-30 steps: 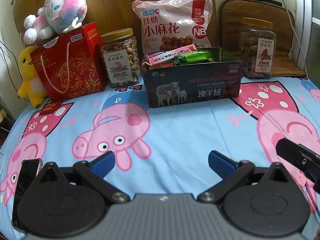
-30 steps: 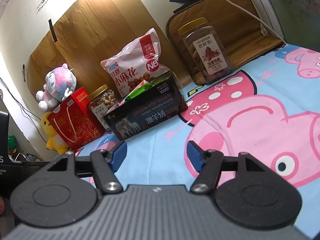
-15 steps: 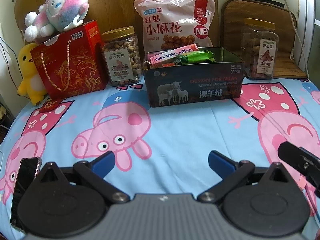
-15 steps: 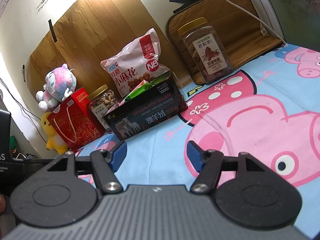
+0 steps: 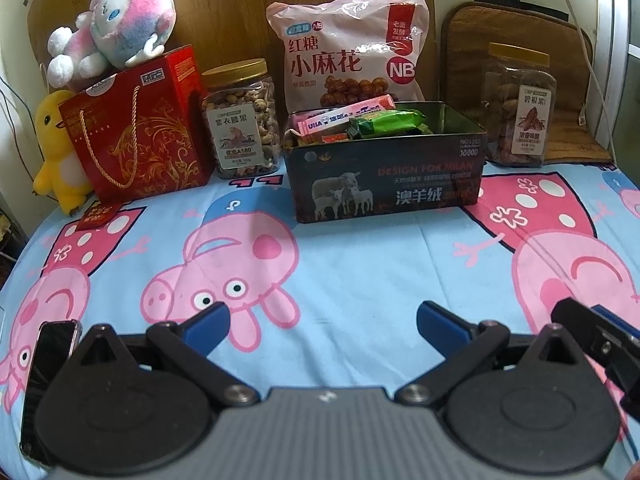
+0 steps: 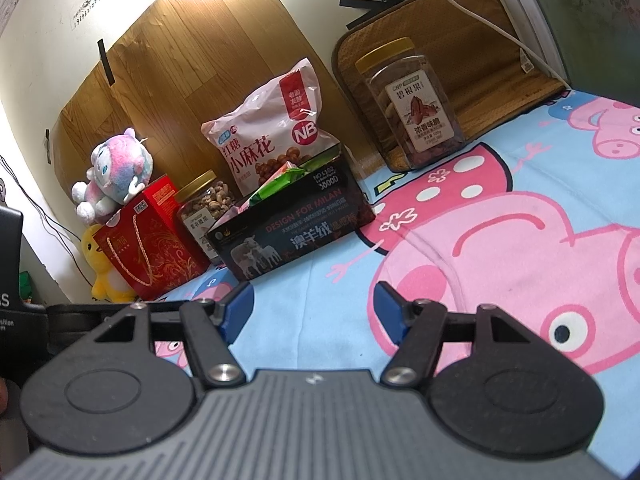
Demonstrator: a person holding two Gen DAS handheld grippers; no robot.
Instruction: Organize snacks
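Snacks are gathered at the far side of a cartoon-print sheet (image 5: pixel 360 280). A dark tin (image 5: pixel 386 176) at twelve o'clock in the left wrist view is already filled with small packets (image 5: pixel 360 120). A pink bag of twists (image 5: pixel 352 56) is propped behind it, a jar of nuts (image 5: pixel 244 120) stands at about eleven o'clock beside a red gift box (image 5: pixel 140 132), and a second jar (image 5: pixel 518 108) stands apart at one o'clock.

Both claws are held low and well short of the row. The left gripper (image 5: pixel 322 326) is spread wide with nothing between its fingers, and so is the right gripper (image 6: pixel 314 306).

No item has been singled out yet, so the step in hand is judged to be an approach. The lone jar would best be taken by the right gripper, squarely across its flat sides below the lid, and kept upright. The bag should be gripped near its top seam, since its body is likely to crumple and slip.
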